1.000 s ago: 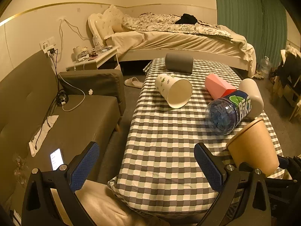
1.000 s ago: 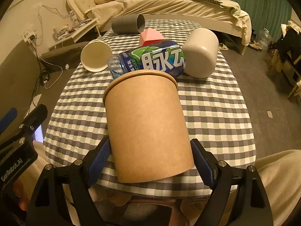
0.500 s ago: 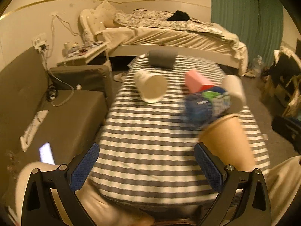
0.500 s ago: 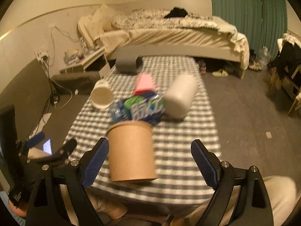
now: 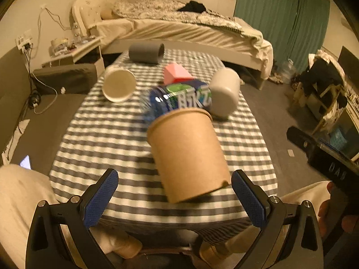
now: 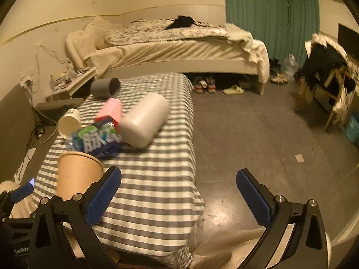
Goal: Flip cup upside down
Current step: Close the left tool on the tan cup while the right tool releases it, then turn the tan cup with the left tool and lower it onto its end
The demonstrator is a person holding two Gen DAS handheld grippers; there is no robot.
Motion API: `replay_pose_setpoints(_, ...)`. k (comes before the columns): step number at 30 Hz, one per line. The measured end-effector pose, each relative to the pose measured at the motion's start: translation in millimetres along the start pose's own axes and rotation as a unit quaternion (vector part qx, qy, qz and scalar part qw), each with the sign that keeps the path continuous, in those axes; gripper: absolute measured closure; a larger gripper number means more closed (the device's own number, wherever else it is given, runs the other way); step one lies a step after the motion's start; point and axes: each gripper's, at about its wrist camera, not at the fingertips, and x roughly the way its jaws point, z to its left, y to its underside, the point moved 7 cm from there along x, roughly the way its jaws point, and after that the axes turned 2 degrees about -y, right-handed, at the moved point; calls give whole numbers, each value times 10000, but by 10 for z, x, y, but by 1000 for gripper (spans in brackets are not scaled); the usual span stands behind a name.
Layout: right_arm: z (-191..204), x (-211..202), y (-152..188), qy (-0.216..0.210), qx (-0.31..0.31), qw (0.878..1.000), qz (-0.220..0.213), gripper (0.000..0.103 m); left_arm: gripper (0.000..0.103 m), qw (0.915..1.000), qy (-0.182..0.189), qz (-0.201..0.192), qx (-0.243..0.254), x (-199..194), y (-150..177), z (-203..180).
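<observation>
A brown paper cup stands near the front edge of the checkered table, rim up and leaning a little. My left gripper is open, its blue pads on either side of the cup without touching it. In the right wrist view the cup sits at the lower left. My right gripper is open and empty, off the table's right side over the floor.
Behind the cup lie a blue bottle, a white paper cup, a pink cup, a grey cup and a beige tumbler. A bed stands beyond; a sofa is at the left.
My right gripper has let go of the brown cup, opened and swung away to the right. My left gripper has moved right so its open pads flank the cup.
</observation>
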Motion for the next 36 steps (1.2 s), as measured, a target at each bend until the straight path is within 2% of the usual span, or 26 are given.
replay_pose_setpoints(4,-218,33,-19,-54,451,9990,-53,0,0,9998,43,212,-17,155,57,-123)
replay_pose_setpoints(9,-409,139,20,-127,913,9956,166,0,0,9992,56,381,-134,358,85,-161)
replay_pose_setpoints(15,-432,205,57,-137,898,9954,298,0,1,9977,-30,659,-150,552,168,-167)
replay_pose_setpoints(16,-430,214,60,-140,879,9955,315,0,3,9976,-42,687,-125,569,184,-168)
replay_pose_setpoints(18,-406,238,67,-145,868,9955,338,0,18,9971,14,759,-97,596,209,-175)
replay_pose_setpoints(19,-401,245,69,-159,866,9955,349,0,25,9968,51,798,-68,602,221,-192)
replay_pose_setpoints(23,-391,257,78,-198,875,9953,372,0,25,9972,121,722,168,500,211,-256)
replay_pose_setpoints(28,-388,254,80,-192,861,9954,367,0,25,9968,25,621,502,307,162,-264)
replay_pose_setpoints(36,-359,258,98,-211,816,9957,381,0,25,9971,-64,617,446,206,27,-119)
